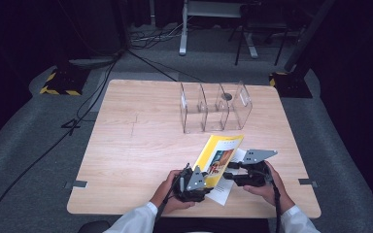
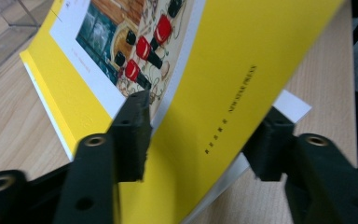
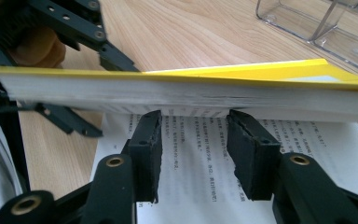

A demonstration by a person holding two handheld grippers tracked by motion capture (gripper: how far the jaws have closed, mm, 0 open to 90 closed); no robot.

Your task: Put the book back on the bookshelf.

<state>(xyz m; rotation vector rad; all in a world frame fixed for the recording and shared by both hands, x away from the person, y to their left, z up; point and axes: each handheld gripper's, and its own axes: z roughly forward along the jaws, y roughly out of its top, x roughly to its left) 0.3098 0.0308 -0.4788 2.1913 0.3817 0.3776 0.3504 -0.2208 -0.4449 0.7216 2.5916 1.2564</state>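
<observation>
Your left gripper (image 2: 200,135) clamps the yellow book (image 2: 223,70) near the table's (image 1: 126,145) front edge — spine side. Right gripper (image 3: 193,149) gapes, empty, under the raised page block — long axis toward the clear organizer (image 1: 216,107).

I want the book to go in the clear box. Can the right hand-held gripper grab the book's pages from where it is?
Probably yes. The right hand-held gripper sits open right under the lifted yellow book, over a printed page, and nothing blocks it.

On my yellow book (image 2: 242,70), small black letters run along the cover, "NEW STAR PRESS" I think. The open page (image 3: 214,154) has print too small to read.
</observation>
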